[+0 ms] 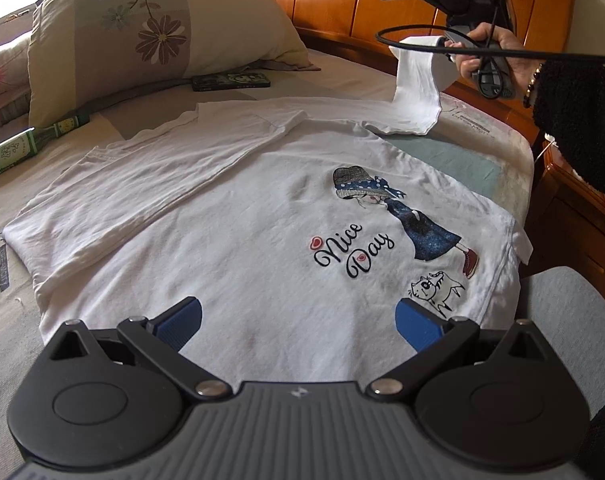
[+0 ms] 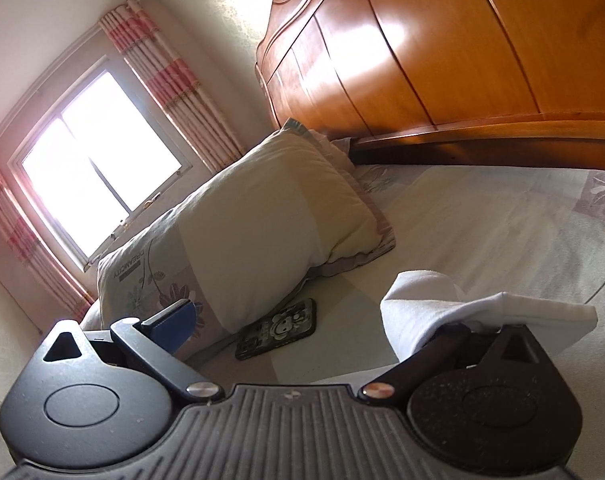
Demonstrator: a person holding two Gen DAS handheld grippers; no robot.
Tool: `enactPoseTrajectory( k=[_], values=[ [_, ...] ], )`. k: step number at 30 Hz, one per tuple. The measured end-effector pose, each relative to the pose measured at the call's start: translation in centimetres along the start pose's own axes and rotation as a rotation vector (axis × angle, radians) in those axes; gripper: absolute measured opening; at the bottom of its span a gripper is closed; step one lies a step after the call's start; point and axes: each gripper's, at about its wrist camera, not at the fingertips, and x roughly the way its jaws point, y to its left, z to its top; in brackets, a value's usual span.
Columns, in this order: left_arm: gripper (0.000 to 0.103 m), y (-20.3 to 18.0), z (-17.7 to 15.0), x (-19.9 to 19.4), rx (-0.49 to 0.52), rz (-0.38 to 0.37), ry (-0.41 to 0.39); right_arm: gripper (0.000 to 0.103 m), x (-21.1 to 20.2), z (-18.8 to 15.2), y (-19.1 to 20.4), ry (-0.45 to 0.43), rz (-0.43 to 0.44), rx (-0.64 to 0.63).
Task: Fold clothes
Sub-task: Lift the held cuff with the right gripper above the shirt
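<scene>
While the t-shirt (image 1: 262,216) lies print-up on the bed (image 1: 454,156), its 9 o'clock side is folded in; left gripper (image 1: 298,322) hovers open, and right gripper (image 2: 310,316), jaws apart, seemingly carries the 1 o'clock sleeve (image 1: 416,84) draped over one finger.

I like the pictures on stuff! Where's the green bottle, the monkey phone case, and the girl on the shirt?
green bottle (image 1: 10,150), left wrist view, label.
phone case (image 2: 278,330), right wrist view, monkey picture.
T-shirt (image 1: 406,216), left wrist view, girl's dress.

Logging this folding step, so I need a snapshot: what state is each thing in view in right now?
T-shirt: print up on the bed, one side folded over, far sleeve lifted.
Left gripper: open, empty, above the shirt.
Right gripper: open, sleeve draped over one finger.
Green bottle: lying on its side.
Pillow: propped against the headboard.
Phone: flat beside the pillow.
</scene>
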Motion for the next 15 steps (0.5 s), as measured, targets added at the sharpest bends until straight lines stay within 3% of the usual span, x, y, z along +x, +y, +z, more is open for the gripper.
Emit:
enactPoseTrajectory(
  k=[15],
  values=[
    [0.102,1.3,-2.3,-1.9,0.000,-0.015,0.032,0.103,6.6,-3.9,7.2,0.122,0.025,-0.058]
  ],
)
